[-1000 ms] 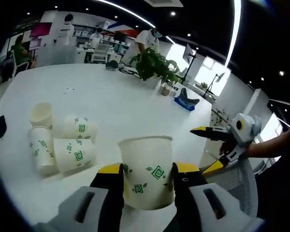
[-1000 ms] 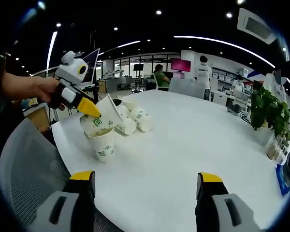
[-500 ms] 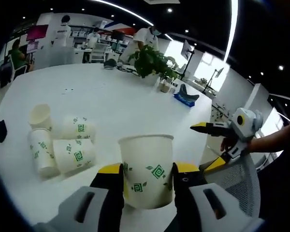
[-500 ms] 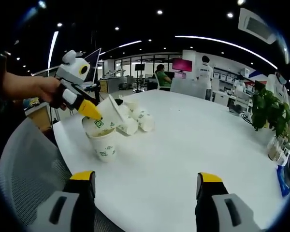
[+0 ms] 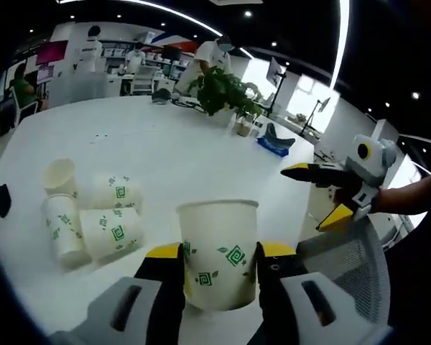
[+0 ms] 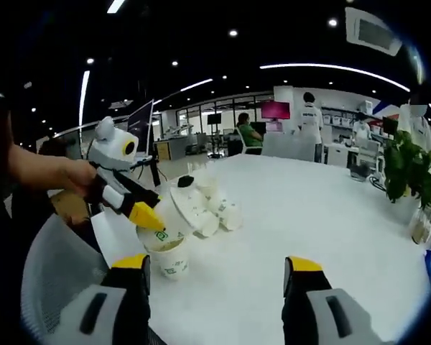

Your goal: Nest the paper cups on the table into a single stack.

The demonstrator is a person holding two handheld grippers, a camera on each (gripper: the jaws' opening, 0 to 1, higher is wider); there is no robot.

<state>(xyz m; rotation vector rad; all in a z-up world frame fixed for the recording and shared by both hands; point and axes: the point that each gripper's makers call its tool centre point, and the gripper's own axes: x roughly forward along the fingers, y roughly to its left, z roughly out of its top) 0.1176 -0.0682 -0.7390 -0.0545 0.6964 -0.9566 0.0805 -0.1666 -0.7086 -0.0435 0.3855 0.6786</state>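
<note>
Gripping tapered paper cup

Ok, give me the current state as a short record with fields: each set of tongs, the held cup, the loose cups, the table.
left tongs: shut on a paper cup
held cup: upright, open end up, green print, over the near table edge
right tongs: open, nothing between them
loose cups: a cluster on the table, most lying on their sides, touching
cup below held cup: upright near the table edge
table: white, a potted plant at the far side
</note>
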